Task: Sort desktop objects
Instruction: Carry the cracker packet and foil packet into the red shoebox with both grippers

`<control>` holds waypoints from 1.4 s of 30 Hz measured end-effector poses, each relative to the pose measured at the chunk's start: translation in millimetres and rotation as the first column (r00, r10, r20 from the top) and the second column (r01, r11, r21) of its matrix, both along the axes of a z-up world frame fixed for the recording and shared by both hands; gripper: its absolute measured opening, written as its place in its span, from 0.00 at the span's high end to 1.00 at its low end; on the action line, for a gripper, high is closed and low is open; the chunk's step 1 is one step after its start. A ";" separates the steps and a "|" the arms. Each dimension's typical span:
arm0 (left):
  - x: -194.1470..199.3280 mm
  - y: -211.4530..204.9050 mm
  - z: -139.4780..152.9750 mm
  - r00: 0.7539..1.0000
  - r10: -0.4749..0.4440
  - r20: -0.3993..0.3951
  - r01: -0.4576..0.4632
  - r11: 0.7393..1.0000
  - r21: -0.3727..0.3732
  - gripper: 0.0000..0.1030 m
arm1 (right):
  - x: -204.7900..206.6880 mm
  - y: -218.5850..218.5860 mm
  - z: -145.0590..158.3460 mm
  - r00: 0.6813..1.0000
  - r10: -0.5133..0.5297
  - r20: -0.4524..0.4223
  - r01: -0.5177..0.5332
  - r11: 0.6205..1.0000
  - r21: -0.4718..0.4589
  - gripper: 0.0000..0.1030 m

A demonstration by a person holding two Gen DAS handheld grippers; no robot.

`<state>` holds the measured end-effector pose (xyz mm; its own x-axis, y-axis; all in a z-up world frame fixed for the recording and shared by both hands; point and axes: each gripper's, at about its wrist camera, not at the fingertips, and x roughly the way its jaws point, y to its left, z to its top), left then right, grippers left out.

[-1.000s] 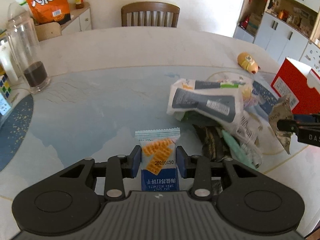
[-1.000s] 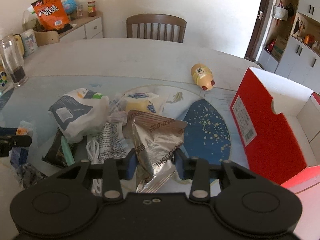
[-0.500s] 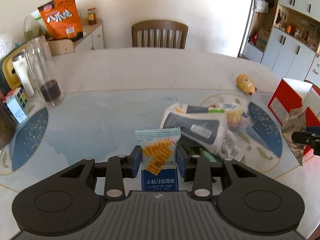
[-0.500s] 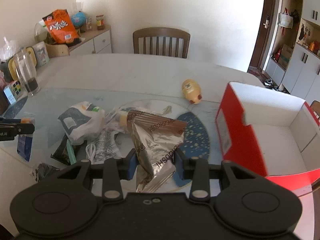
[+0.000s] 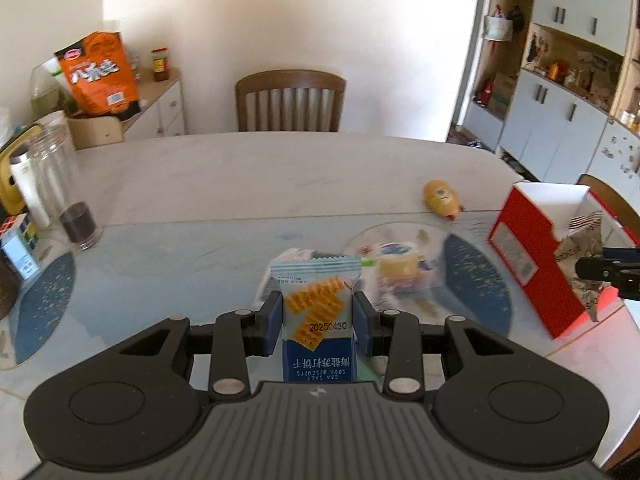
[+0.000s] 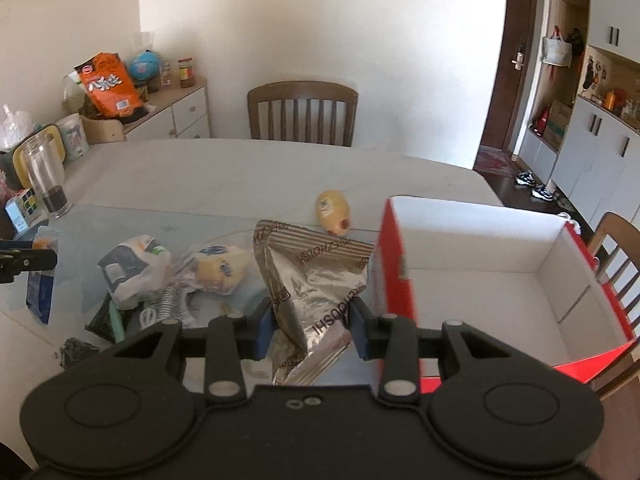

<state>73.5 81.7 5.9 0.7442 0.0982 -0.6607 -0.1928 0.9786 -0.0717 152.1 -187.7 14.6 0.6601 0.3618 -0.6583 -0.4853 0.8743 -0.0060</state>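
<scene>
While lifting clear of the heap over the last second, both grippers carrying snacks: left gripper pinching biscuit packet above table; right gripper clamping foil bag, now nearing red box, likely dropping next.

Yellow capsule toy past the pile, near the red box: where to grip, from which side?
A judgement: grip the yellow capsule toy across its narrow middle, coming from above. It lies on its side on bare table, apart from the snack pile and the red box, so the jaws can straddle it. Its rounded ends would likely slip.
</scene>
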 end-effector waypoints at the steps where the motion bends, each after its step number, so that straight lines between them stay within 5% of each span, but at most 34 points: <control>1: 2.3 -5.6 2.5 1.000 -0.011 0.005 0.011 1.000 0.000 0.66 | 2.3 -5.6 0.8 1.000 -0.008 0.002 0.008 1.000 0.001 0.63; 17: 72.6 -113.1 21.2 0.974 -0.223 0.040 0.224 0.975 -0.016 0.66 | 38.0 -86.2 6.7 0.996 -0.082 0.021 0.082 0.997 0.008 0.63; 42: 179.8 -243.1 23.6 0.867 -0.498 0.021 0.498 0.867 -0.003 0.66 | 103.4 -140.6 -21.7 0.999 -0.013 -0.040 0.006 0.987 -0.162 0.68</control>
